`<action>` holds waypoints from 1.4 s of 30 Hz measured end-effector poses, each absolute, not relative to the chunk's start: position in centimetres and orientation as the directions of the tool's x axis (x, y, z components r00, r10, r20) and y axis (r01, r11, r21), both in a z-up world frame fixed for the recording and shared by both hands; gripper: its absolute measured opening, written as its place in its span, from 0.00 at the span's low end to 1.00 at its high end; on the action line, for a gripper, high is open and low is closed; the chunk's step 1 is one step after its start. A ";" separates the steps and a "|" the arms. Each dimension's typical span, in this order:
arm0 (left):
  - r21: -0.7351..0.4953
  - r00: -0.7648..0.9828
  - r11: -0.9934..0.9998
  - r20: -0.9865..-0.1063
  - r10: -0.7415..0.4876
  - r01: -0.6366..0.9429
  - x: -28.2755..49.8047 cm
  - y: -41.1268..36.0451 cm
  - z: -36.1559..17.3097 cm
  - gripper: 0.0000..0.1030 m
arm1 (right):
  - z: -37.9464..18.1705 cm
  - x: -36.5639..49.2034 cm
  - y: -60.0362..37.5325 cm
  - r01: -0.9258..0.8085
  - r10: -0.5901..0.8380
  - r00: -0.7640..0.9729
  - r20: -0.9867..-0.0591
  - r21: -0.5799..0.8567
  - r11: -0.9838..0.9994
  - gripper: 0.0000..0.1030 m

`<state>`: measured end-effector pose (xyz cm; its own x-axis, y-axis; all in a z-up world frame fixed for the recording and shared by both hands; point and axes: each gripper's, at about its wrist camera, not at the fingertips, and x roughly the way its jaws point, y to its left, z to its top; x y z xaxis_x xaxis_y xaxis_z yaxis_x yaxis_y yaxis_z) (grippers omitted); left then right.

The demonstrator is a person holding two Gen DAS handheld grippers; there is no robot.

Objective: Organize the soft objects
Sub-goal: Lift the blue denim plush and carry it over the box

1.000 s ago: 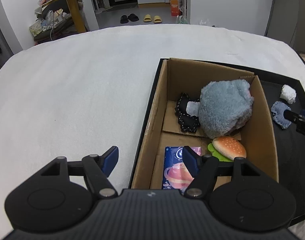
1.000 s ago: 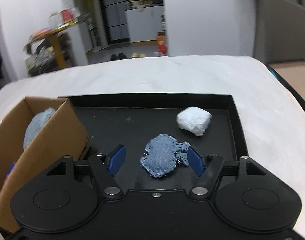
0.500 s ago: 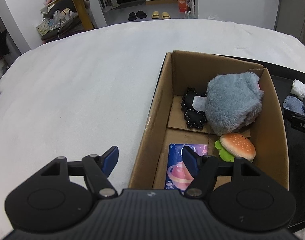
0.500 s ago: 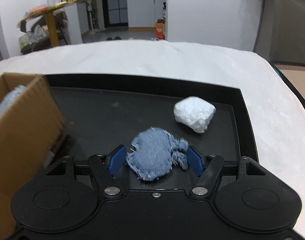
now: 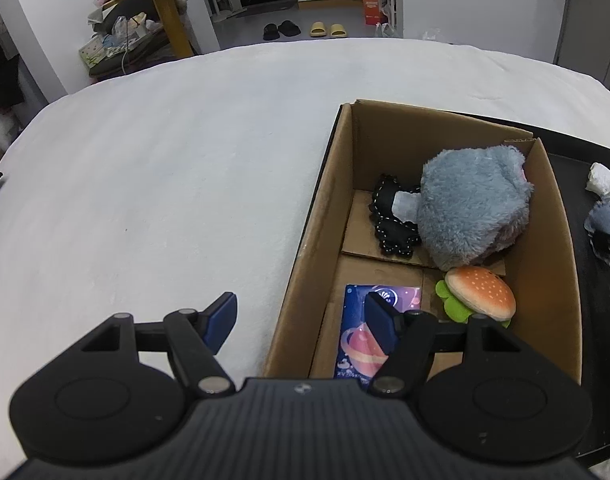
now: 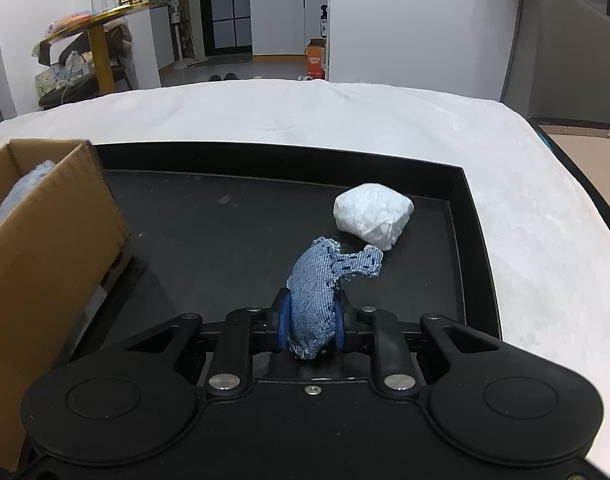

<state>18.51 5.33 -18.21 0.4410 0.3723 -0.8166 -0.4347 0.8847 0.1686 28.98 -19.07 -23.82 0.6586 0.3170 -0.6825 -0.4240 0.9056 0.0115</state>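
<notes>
Right wrist view: my right gripper [image 6: 311, 322] has just been closing and its blue pads now pinch the frayed blue denim pouch [image 6: 319, 284], whose lower end is hidden between the jaws while its tail flops toward the crumpled white soft bundle [image 6: 373, 214] just beyond it. Both sit in the shallow black tray [image 6: 471, 240], right of the open brown cardboard box [image 6: 53, 240], whose near corner my gripper body cuts off. In the left wrist view my left gripper [image 5: 301, 320] stands wide with nothing between its pads, straddling the box's left wall. Inside the box I see a fluffy grey plush [image 5: 473, 210], a black stitched fabric piece [image 5: 393, 224] partly hidden behind it, a plush hamburger [image 5: 479, 294] and a purple planet-print packet [image 5: 359, 344], half covered by my right-hand finger. The denim pouch there is blurred at the frame edge.
</notes>
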 end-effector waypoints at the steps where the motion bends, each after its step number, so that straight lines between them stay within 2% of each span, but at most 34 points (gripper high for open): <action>1: 0.167 0.440 0.884 -0.817 0.372 -0.437 18.5 5.4 -18.2 0.67 | -23.8 28.9 -19.2 -0.424 0.319 0.659 -0.681 0.014 0.905 0.20; 17: 0.126 0.452 0.884 -0.822 0.347 -0.451 17.9 5.7 -18.1 0.67 | -21.5 26.5 -21.3 -0.395 0.359 0.684 -0.634 0.091 0.914 0.20; 42: -0.028 0.523 0.905 -0.823 0.220 -0.425 16.6 8.7 -17.5 0.66 | -15.5 23.4 -16.5 -0.526 0.500 0.664 -0.556 0.129 0.841 0.20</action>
